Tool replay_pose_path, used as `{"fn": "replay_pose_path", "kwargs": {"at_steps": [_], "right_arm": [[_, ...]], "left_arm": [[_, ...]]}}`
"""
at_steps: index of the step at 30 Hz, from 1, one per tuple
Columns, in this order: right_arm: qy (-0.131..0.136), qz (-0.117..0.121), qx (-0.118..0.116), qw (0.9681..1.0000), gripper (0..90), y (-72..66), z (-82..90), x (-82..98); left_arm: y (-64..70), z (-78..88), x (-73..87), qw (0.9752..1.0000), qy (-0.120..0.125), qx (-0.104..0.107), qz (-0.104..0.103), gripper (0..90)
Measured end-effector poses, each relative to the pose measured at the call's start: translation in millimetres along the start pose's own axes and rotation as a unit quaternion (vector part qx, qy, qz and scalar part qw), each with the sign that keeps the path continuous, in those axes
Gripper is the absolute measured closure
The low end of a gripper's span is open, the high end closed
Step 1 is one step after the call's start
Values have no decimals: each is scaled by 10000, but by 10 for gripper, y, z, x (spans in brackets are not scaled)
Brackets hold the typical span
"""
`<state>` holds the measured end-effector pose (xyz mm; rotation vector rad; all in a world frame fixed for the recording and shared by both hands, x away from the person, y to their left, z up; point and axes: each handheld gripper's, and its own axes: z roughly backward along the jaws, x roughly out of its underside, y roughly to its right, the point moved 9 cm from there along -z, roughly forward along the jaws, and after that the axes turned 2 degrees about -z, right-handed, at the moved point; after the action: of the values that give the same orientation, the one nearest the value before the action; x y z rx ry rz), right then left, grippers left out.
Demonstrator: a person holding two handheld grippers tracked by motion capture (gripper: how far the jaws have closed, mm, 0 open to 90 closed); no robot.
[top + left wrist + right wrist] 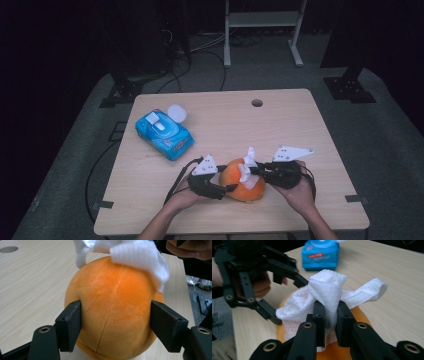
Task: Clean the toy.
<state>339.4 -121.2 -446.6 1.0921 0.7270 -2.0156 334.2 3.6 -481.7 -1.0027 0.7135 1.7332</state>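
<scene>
Orange plush makes up the ball (pixel 243 183) that sits near the front edge of the table (pixel 280 125), between the person's two hands. In the high view the left gripper (pixel 227 188) reaches it from the left and the right gripper (pixel 256 171) from the right, each with a grey plate on top.

Seen in the left gripper view, the left gripper (pixel 115 322) straddles the ball (pixel 112 315): its two black jaws stand wide apart, one against each flank of the plush, pressing on it at about mid-height. A seam runs down the ball's face between them. The ball rests on the wood.

A white wipe (pixel 329 300) lies crumpled over the top of the ball. In the right gripper view the right gripper (pixel 331 317) has its jaws closed almost together on a fold of that wipe, which bunches up above the pads and spreads out to both sides, one end trailing toward the right. Below the wipe the orange plush shows. The left gripper and the hand (pixel 260 286) that holds it appear beyond, at that view's upper left.

Farther back on the table, toward its left side and well apart from the ball, lies a blue pack (pixel 163 132) with its white lid (pixel 177 113) flipped open.
</scene>
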Motion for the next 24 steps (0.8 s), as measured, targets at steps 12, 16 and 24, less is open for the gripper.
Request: {"fn": "replay_pose_path", "kwargs": {"at_steps": [12, 16, 24], "right_arm": [[-321, 34, -187, 9993, 788, 28, -7, 107], [-336, -53, -84, 9994, 788, 128, 45, 139], [-273, 5, 127, 9995, 792, 127, 90, 80]], "left_arm": [[19, -26, 22, 9997, -8, 217, 131, 148], [43, 21, -5, 9995, 70, 321, 39, 201], [51, -44, -27, 9999, 139, 59, -56, 314]]}}
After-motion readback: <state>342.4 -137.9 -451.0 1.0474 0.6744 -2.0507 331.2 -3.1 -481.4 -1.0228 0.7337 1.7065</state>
